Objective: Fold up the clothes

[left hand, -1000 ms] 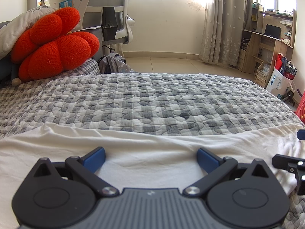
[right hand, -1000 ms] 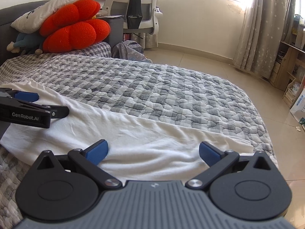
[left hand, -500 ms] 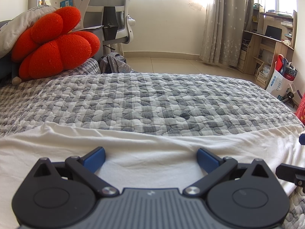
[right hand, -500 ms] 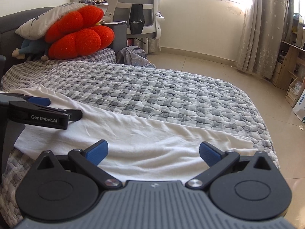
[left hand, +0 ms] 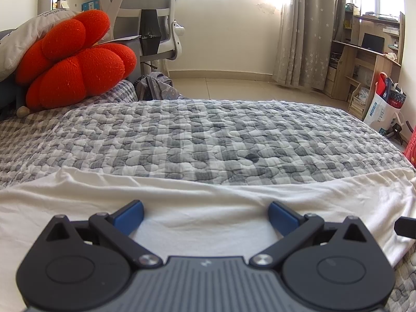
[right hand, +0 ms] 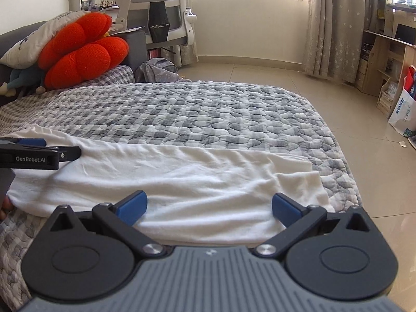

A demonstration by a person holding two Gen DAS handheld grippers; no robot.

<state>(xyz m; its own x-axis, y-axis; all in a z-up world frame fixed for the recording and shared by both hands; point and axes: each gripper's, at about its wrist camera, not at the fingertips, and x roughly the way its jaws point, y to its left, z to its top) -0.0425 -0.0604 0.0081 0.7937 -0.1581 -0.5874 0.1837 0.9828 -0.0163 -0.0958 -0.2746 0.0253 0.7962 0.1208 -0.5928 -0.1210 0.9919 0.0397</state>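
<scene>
Since the earlier frames my right gripper (right hand: 207, 207) has swung toward the right end of the bed: the white garment (right hand: 182, 182) now shows its right edge and a small folded-over flap there, and the floor fills more of that view. In the left wrist view the right tool has slid almost out at the right edge, only a black tip left. My left gripper (left hand: 205, 214) has barely shifted, the same quilt (left hand: 208, 135) and red cushion (left hand: 75, 59) ahead of it.

Both grippers have their fingers spread wide with nothing between the blue pads; neither has hold of the cloth. The garment lies as a long flat band across the near side of the bed on the grey checked quilt, left gripper over its left part, right gripper over its right part, near the near hem. Whether the pads actually touch the fabric I can't tell, the tool bodies hide the near edge.

Step, as I judge it: lining up for a grasp before a fold, no fold begun by these grippers. Next move calls for lowering both onto the near hem, pinching only the layers wanted, closing together, then lifting evenly and carrying toward the far edge. The crumpled flap at the right end probably needs smoothing first.
</scene>
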